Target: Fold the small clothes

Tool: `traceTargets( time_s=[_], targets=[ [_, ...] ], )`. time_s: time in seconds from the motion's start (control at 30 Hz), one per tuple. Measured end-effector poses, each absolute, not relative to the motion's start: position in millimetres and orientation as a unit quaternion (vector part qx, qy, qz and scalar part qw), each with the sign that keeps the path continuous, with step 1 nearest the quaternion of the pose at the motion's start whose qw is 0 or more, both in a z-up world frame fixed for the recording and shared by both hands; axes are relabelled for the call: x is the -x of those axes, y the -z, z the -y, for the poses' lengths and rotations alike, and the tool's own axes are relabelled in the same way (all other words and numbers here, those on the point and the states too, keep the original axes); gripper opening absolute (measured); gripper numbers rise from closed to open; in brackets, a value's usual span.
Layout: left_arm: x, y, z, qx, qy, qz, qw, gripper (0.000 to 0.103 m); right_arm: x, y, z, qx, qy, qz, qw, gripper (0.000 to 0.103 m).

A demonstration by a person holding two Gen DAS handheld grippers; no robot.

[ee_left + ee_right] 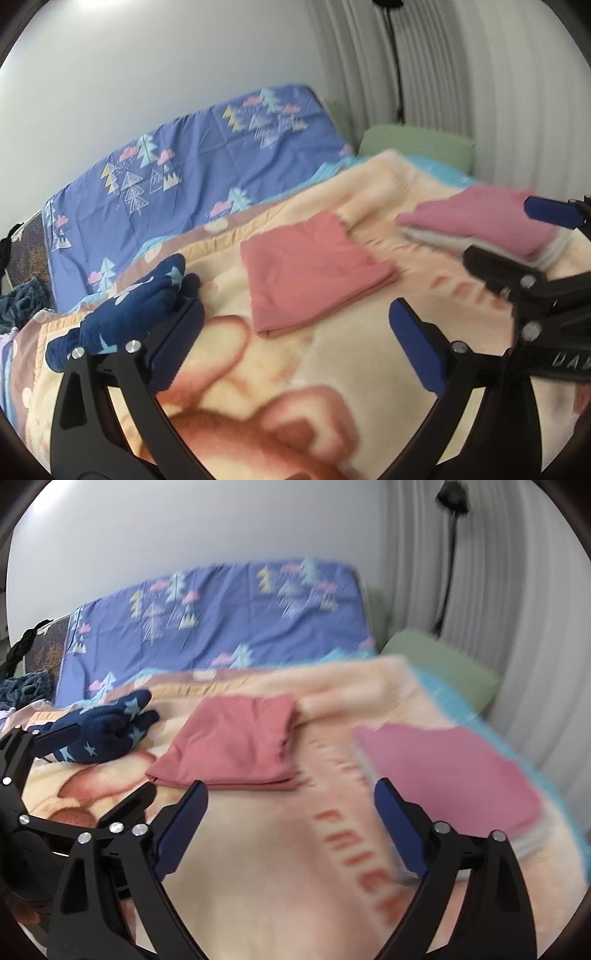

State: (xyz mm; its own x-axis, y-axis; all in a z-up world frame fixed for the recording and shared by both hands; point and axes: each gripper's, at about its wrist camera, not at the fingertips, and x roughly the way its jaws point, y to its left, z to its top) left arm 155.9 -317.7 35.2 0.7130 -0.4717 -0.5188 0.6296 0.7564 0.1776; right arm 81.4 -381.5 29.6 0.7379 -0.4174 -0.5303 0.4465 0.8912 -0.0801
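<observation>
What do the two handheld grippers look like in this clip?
Both the left gripper and the right gripper have glossy black angular plastic arms, silver round bolt heads at the pivots, and flat dark blue finger pads. White lettering marks the right gripper's body.

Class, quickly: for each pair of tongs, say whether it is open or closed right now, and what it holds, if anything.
Left tongs: open, holding nothing.
Right tongs: open, holding nothing.

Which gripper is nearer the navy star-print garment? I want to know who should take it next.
Left. The left gripper has its left finger right beside the navy star-print garment. The right gripper sits further off, beyond the folded pink cloth.
</observation>
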Motion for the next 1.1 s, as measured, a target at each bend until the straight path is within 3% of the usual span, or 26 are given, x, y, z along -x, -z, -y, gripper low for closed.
traceTargets(
  time_s=[0.4, 0.6, 1.1],
  targets=[
    [-64.3, -109.4, 241.8, -0.094, 0.251, -0.165, 0.949, 0.101, 58.1, -104.6, 322.3, 0.016, 0.297, -0.154, 0.942, 0.101],
    [-19.2, -113.0, 207.1, -0.083, 0.238, -0.163, 0.954, 0.101, 99.2, -98.0, 309.9, -0.042, 0.297, -0.164, 0.940, 0.101],
    [26.9, -86.2, 172.6, -0.074, 0.244, -0.221, 0.941, 0.101, 116.2, -60.7, 280.8, -0.031, 0.291, -0.231, 0.928, 0.102]
  ],
)
